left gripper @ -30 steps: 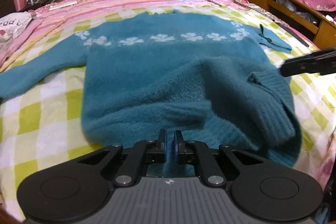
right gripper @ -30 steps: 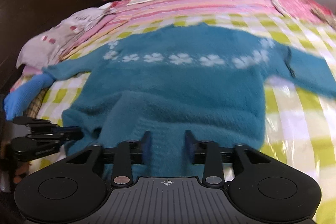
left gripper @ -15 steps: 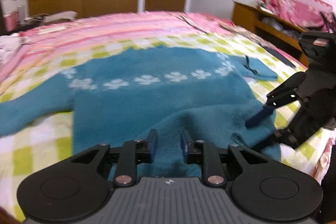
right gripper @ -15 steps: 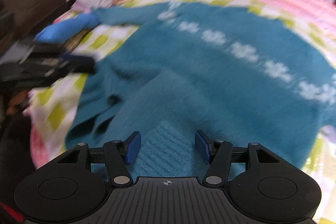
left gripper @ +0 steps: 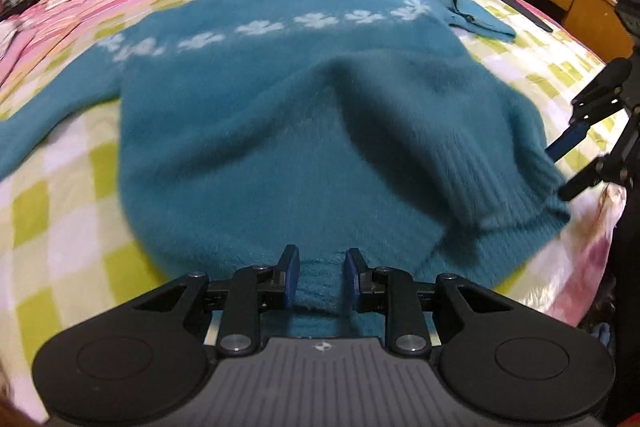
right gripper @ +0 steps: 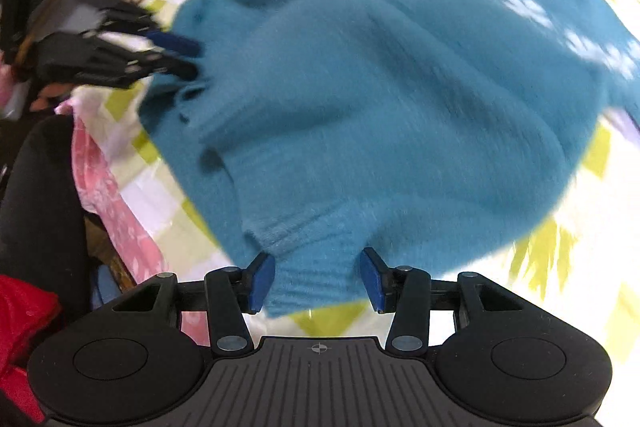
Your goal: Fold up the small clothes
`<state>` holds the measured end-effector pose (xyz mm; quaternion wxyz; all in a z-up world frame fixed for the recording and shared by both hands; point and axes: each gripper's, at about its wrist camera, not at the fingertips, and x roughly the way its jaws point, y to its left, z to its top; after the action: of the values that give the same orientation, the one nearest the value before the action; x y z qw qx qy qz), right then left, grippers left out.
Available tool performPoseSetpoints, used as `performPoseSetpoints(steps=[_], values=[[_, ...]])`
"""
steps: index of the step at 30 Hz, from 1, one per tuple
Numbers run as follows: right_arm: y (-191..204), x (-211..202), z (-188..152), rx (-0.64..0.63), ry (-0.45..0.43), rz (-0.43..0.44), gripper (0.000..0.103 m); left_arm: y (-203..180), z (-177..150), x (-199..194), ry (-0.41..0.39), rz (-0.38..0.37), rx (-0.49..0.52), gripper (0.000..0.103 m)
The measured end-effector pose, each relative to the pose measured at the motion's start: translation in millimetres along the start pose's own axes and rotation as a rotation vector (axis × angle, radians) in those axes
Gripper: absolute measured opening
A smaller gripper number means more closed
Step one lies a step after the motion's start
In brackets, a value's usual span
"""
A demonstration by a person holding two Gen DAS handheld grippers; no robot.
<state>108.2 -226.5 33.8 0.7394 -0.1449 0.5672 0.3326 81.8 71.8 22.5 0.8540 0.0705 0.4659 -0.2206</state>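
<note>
Sweater, teal, fluffy knit with a band of white flowers (left gripper: 304,131), lies spread on the bed with the green-and-white check cover (left gripper: 60,187), its ribbed hem nearest and bunched. Soft and light by the look of it; it should drape and stretch, so the firmer ribbed hem (right gripper: 316,283) seems the best hold. At six o'clock the left gripper (left gripper: 322,277) stands narrowly parted, hem between its pads; whether they pinch it I cannot tell. The right gripper (right gripper: 318,281) has just been closing, jaws wider, hem between them but not yet pressed. Farther off, at twelve o'clock, the flower band.
</note>
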Motion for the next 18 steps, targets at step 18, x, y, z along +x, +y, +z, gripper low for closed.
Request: performPoseSetpoints(steps=[18], values=[[-13.0,-9.3,-24.6,0.47,-0.292,-0.121,0.052,-16.5,-14.7,-3.2,-0.072,0.323,-0.261,0.034]])
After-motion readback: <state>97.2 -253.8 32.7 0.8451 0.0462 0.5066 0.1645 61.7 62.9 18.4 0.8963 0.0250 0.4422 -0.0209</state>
